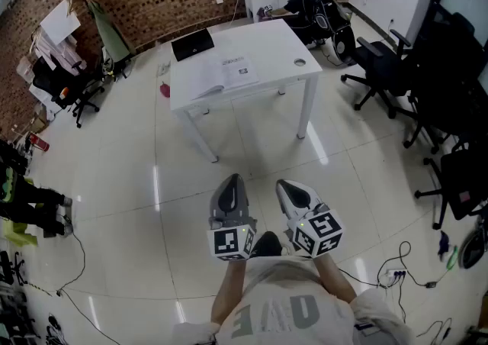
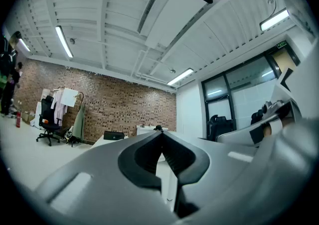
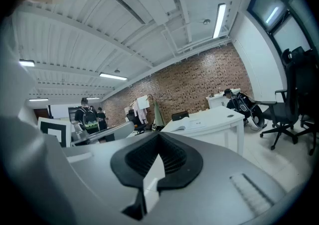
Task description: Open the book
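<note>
brick-walled office, glossy white tile floor. i see the white paper book (image 1: 226, 76) lying open on the white rectangular table (image 1: 282, 49), well ahead. left gripper (image 1: 232, 182) and right gripper (image 1: 287, 185): jaws fully together, nothing between them.

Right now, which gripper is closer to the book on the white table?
Left, barely. The left gripper lines up with the book; the right gripper sits further right. Both are far back.
</note>
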`<state>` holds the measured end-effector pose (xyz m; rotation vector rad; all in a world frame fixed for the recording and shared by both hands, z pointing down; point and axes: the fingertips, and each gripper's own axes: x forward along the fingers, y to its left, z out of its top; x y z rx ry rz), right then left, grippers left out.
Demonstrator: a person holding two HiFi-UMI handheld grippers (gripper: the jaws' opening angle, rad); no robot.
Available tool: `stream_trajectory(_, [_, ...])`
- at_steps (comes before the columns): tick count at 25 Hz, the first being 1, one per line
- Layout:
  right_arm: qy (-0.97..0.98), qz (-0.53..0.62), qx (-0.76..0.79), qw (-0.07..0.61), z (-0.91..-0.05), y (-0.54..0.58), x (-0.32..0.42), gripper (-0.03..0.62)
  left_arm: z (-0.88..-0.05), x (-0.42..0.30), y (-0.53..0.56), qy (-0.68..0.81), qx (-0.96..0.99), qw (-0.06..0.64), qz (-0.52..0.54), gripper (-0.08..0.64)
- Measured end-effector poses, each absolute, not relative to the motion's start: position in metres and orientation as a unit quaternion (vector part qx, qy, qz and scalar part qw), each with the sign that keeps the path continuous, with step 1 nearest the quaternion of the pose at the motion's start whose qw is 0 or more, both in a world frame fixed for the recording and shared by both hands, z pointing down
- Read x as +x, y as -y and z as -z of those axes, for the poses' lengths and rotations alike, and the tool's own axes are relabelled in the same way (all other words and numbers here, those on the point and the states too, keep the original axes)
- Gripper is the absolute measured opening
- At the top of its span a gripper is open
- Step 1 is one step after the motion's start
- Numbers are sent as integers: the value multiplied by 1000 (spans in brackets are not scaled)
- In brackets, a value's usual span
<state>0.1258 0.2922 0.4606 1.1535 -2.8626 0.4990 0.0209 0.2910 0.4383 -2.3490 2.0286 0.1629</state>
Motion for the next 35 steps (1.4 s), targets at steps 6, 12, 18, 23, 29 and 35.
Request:
stream_trajectory(6, [917,-167,362,-2,-461,-289,119,3,-441,14,-286,-654,-755,11,-51,18])
stream_trajectory(12, [931,-141,338,-1,-458,-294,108,3,-447,10,-284,-658,-752,2,-49,18])
stream_trajectory(18, [931,-168,325,-6,-468,-282,99,3,-455,-2,-285,-674,-738,26,-11,18])
stream_trajectory(23, [927,-203,315,4,-495,-265,86,3,-454,-18,-279,-682,-730,40,-18,18])
stream_trajectory(29, [930,-227,287,41,-522,-205,51,3,-454,-50,-205,-682,-727,47,-66,18])
stream_trajectory(35, [925,-230,298,56,-530,-73,4,3,-460,-90,-66,-664,-743,34,-76,18])
